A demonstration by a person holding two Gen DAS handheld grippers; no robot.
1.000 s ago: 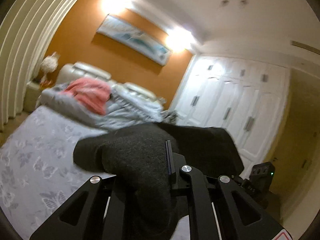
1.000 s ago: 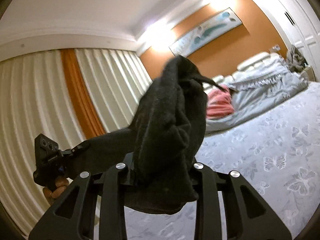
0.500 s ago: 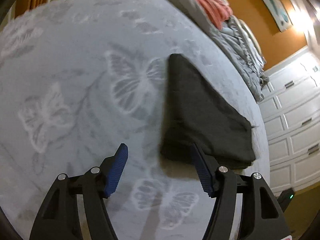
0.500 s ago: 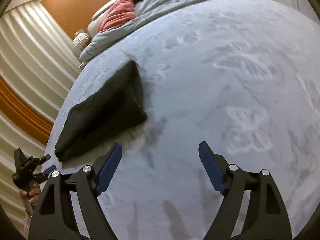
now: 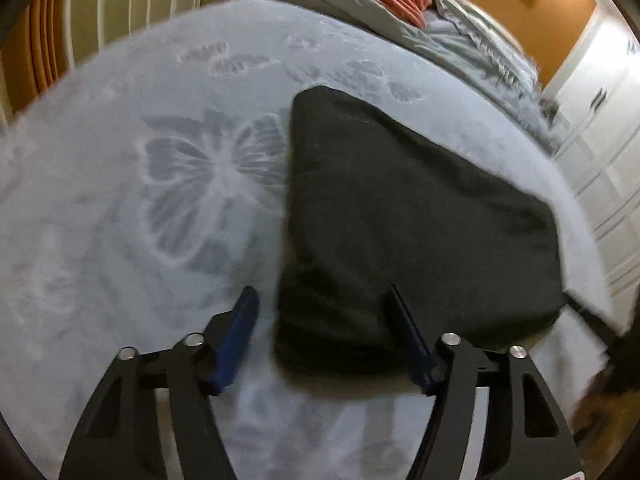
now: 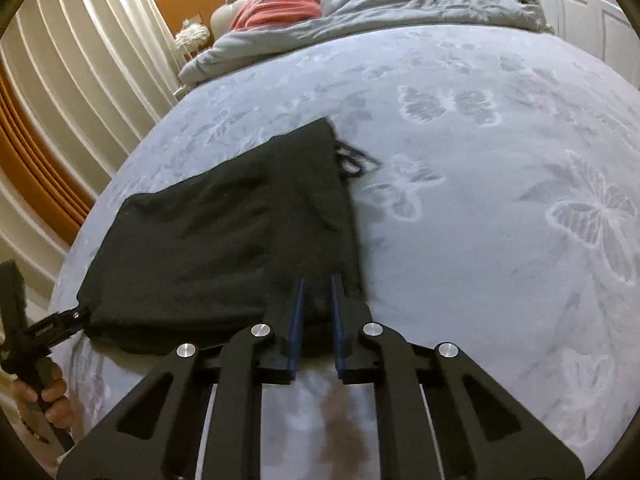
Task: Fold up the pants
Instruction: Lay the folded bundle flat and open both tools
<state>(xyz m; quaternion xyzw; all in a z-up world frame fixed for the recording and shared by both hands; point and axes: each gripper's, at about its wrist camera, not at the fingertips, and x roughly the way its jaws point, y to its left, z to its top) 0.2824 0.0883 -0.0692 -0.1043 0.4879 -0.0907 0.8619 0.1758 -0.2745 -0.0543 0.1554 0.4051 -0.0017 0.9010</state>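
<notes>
My right gripper (image 6: 317, 292), a black two-finger claw with blue pads, is closing, its jaws nearly together with a narrow gap; the tips sit over the near right corner of the folded pants (image 6: 224, 240), and I cannot tell whether cloth is pinched between them. My left gripper (image 5: 322, 300), the same black build, stands spread wide, its two blue pads (image 5: 236, 336) straddling the near left corner of those pants without pressing on it.

There is one pair of pants, dark charcoal knit, folded into a thick flat packet lying at the near edge of the bed (image 6: 500, 160). One dark drawstring loop (image 6: 354, 160) trails from its far corner onto the pale grey bedspread printed with butterflies.

At the head of the bed lies one rumpled grey duvet (image 6: 400, 4) with one coral-pink cloth (image 6: 280, 4) bundled on it. In the right wrist view, one hand (image 6: 48, 400) shows at the lower left, wrapped around the left gripper's black handle. Pleated cream curtains (image 6: 80, 60) hang beside the bed, and white panelled wardrobe doors (image 5: 600, 100) stand on the other side.
</notes>
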